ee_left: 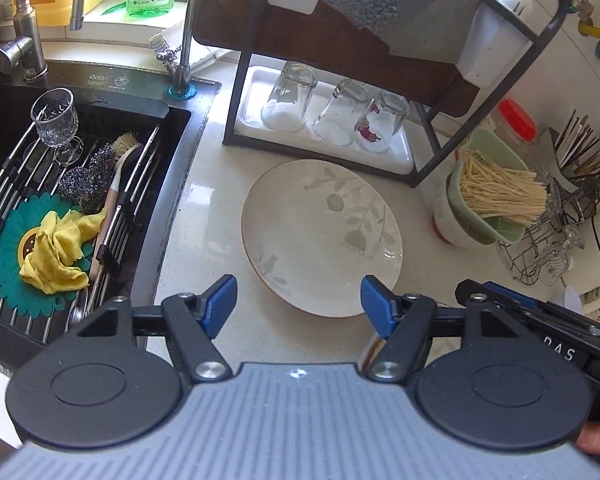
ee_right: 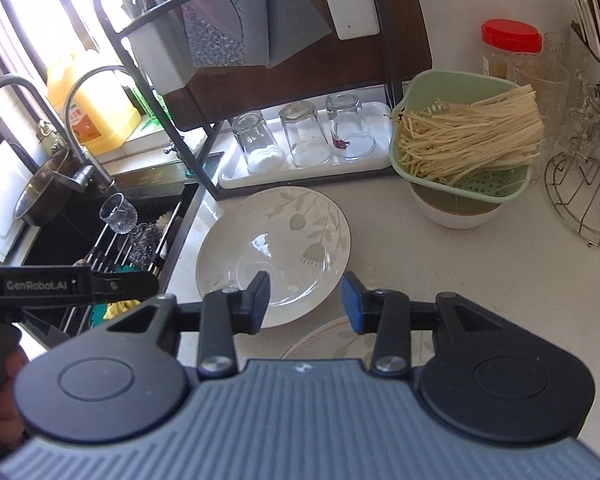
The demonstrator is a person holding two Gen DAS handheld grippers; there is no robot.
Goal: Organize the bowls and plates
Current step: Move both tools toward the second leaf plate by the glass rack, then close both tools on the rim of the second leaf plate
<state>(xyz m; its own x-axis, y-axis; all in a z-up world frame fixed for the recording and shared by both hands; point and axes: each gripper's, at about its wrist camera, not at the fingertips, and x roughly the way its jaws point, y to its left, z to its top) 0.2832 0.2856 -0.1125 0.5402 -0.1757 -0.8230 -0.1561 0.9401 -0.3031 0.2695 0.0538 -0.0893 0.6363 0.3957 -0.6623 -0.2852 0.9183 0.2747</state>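
- Leaf-patterned plate (ee_left: 322, 236) lies flat on the desk (ee_left: 204, 216).
- Left gripper (ee_left: 299, 306) fingers apart, empty, over the plate's near rim.
- Right gripper (ee_right: 305, 302) fingers apart, empty.

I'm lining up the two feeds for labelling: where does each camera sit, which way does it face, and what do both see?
Left wrist: sits on the left gripper, angled down over the counter toward the sink and plate; its open blue-padded fingers, the right gripper's side and a fingertip show.
Right wrist: sits on the right gripper, angled down at the plate and noodle basket; its open fingers, the left gripper and a hand show.
Shared: plate, three upturned glasses, noodle basket, sink.
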